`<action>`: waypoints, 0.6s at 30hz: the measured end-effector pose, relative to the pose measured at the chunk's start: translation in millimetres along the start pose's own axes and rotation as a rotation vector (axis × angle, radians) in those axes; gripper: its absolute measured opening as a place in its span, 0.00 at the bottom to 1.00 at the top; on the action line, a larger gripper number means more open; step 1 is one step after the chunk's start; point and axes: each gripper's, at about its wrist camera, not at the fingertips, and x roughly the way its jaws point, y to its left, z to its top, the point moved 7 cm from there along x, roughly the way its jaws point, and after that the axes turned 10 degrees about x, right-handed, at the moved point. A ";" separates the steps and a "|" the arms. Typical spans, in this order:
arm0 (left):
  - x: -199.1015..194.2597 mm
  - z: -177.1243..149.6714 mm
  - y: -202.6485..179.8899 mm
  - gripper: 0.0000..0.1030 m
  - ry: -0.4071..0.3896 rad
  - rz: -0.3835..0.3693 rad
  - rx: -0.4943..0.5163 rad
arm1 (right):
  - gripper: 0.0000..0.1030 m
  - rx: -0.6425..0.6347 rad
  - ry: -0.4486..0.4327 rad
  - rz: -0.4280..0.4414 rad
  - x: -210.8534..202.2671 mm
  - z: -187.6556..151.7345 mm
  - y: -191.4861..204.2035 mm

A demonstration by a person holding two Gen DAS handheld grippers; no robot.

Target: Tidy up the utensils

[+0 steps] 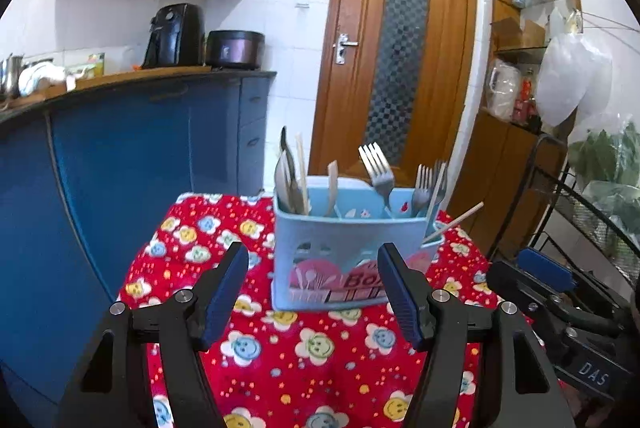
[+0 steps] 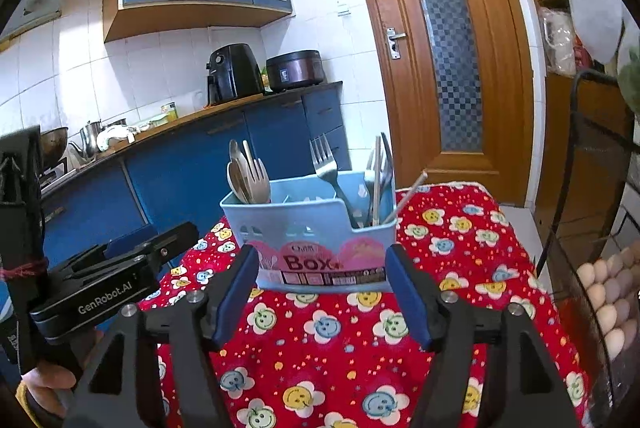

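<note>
A light blue utensil box (image 1: 340, 252) labelled "Box" stands on a red flower-print tablecloth (image 1: 304, 352). It holds spoons (image 1: 289, 184) in its left compartment, forks (image 1: 378, 170) toward the right and a chopstick (image 1: 454, 222) leaning out at the right. My left gripper (image 1: 314, 260) is open and empty, just in front of the box. The box also shows in the right wrist view (image 2: 312, 232), with spoons (image 2: 248, 178) and forks (image 2: 328, 168). My right gripper (image 2: 320, 268) is open and empty in front of it.
A blue kitchen counter (image 1: 132, 132) runs along the left with an air fryer (image 1: 174, 34) and a cooker (image 1: 235, 48). A wooden door (image 1: 396, 52) stands behind the table. A black wire rack (image 2: 600, 188) with eggs (image 2: 608, 292) stands at the right.
</note>
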 end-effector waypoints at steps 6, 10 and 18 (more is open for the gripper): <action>1.9 -19.9 4.7 0.67 0.009 0.049 0.008 | 0.70 -0.016 -0.015 -0.040 1.8 -16.6 -9.0; 5.6 -32.5 5.1 0.67 0.027 0.056 0.011 | 0.70 -0.010 -0.005 -0.047 4.2 -27.7 -13.8; 9.9 -46.4 8.3 0.67 0.047 0.063 -0.006 | 0.70 -0.002 0.011 -0.070 8.4 -41.6 -22.1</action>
